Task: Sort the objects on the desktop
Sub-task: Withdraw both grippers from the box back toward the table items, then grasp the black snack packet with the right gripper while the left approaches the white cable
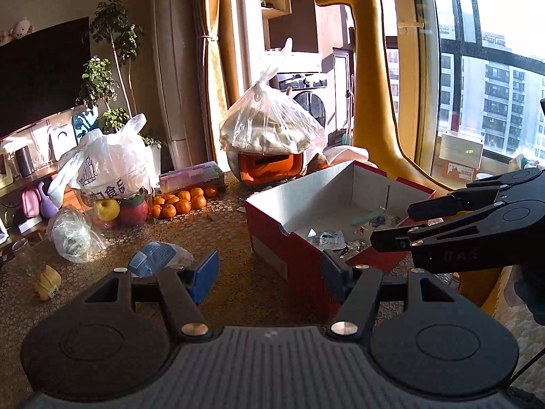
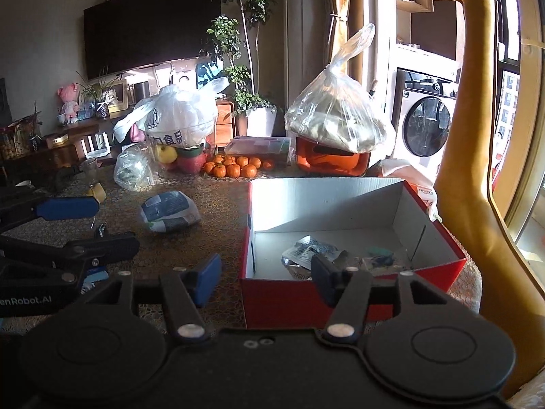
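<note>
Left gripper (image 1: pixel 270 272) and right gripper (image 2: pixel 265 277), both spread wide, nothing held.

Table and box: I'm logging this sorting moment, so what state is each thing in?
Left gripper: open, holding nothing.
Right gripper: open, holding nothing.
Red box: lid off, wrappers inside.
Blue-white packet: lying on the table, untouched.
Clear bag: knotted shut, resting on an orange container.
Printed white bag: upright over the fruit.
</note>
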### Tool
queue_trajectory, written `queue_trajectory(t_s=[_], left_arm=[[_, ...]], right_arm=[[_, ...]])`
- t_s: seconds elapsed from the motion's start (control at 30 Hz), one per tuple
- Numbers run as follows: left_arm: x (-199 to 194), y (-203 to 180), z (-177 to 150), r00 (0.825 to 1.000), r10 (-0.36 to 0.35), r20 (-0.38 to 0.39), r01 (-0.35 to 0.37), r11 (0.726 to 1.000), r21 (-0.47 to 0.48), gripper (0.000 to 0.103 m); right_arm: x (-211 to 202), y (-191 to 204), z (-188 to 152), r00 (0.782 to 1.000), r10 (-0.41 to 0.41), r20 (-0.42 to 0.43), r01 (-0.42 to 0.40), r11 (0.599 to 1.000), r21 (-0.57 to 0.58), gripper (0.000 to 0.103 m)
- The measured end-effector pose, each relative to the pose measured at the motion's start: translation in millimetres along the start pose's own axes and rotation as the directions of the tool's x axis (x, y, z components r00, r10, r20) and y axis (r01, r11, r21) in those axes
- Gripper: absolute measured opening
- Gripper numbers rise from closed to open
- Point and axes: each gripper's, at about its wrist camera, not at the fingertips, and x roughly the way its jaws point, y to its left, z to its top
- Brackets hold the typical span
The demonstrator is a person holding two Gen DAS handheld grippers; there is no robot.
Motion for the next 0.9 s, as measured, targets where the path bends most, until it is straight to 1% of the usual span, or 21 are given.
queue_trajectory(t_s=[0.17, 0.27, 0.47, 0.53, 0.67, 0.77, 0.9], left_arm=[[-6.7, 17.8, -14.3, 0.999, 0.034, -0.004, -0.034, 0.998, -0.045, 0.065], [-8.2, 27.4, -23.1, 0.998, 0.052, -0.02, -0.053, 0.997, -0.064, 0.065], [-11.0, 42.0, -43.2, 0.997, 0.058, -0.047, -0.062, 0.995, -0.082, 0.068], [-11.7, 45.9, -48.8, 0.996, 0.072, -0.056, -0.076, 0.994, -0.083, 0.072], [-12.1, 53.3, -57.1, 0.993, 0.097, -0.067, -0.103, 0.99, -0.093, 0.076], [-12.8, 58.0, -63.5, 0.991, 0.116, -0.063, -0.122, 0.988, -0.099, 0.083], [-11.0, 65.3, -70.1, 0.989, 0.133, -0.07, -0.14, 0.983, -0.119, 0.092]], right_arm=[[6.8, 16.1, -4.7, 1.0, 0.024, -0.003, -0.024, 1.0, -0.01, 0.06], [11.5, 26.7, -5.5, 0.999, 0.046, -0.004, -0.046, 0.999, -0.02, 0.066], [21.4, 43.3, -6.1, 0.996, 0.086, -0.017, -0.086, 0.996, -0.033, 0.067], [25.0, 47.5, -6.2, 0.995, 0.093, -0.018, -0.094, 0.995, -0.034, 0.071], [31.6, 55.8, -8.0, 0.993, 0.114, -0.026, -0.115, 0.993, -0.04, 0.074], [37.4, 63.6, -9.0, 0.991, 0.126, -0.034, -0.127, 0.991, -0.046, 0.075], [42.3, 71.9, -9.6, 0.989, 0.148, -0.029, -0.149, 0.987, -0.056, 0.084]])
